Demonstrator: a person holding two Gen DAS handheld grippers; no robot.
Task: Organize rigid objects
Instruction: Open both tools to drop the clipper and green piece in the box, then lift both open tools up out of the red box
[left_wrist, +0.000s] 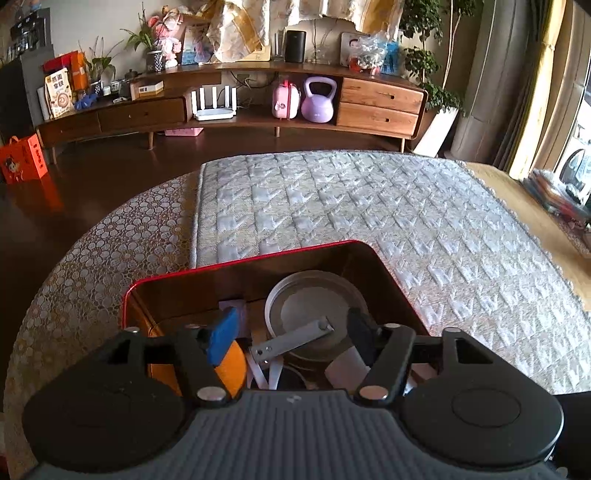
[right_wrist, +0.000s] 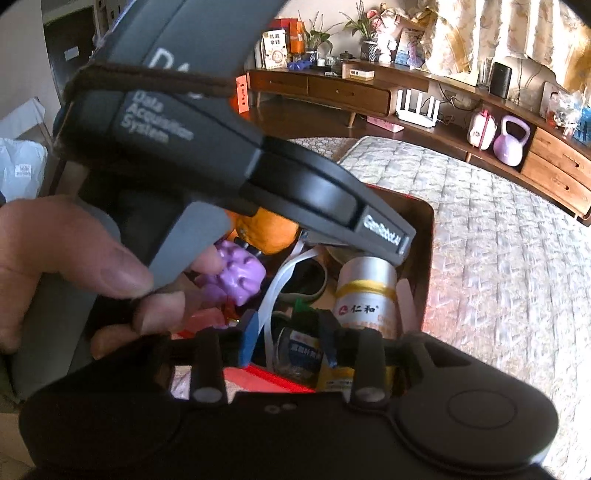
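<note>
Both grippers, left (left_wrist: 291, 334) and right (right_wrist: 288, 338), fingers released over red tin (left_wrist: 240, 260); metal lid (left_wrist: 314, 306) inside it is stiff, slick, so pinch its bar handle (left_wrist: 291, 341).

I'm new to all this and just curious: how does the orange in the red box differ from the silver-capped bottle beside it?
The orange is round and plain orange; the bottle is a cylinder with a silver cap and a white label with a yellow band. The orange lies at the box's far left; the bottle leans at its right wall. The orange is partly hidden behind the left gripper's body; the bottle shows almost whole. Both sit inside the red box, held by neither gripper.
</note>
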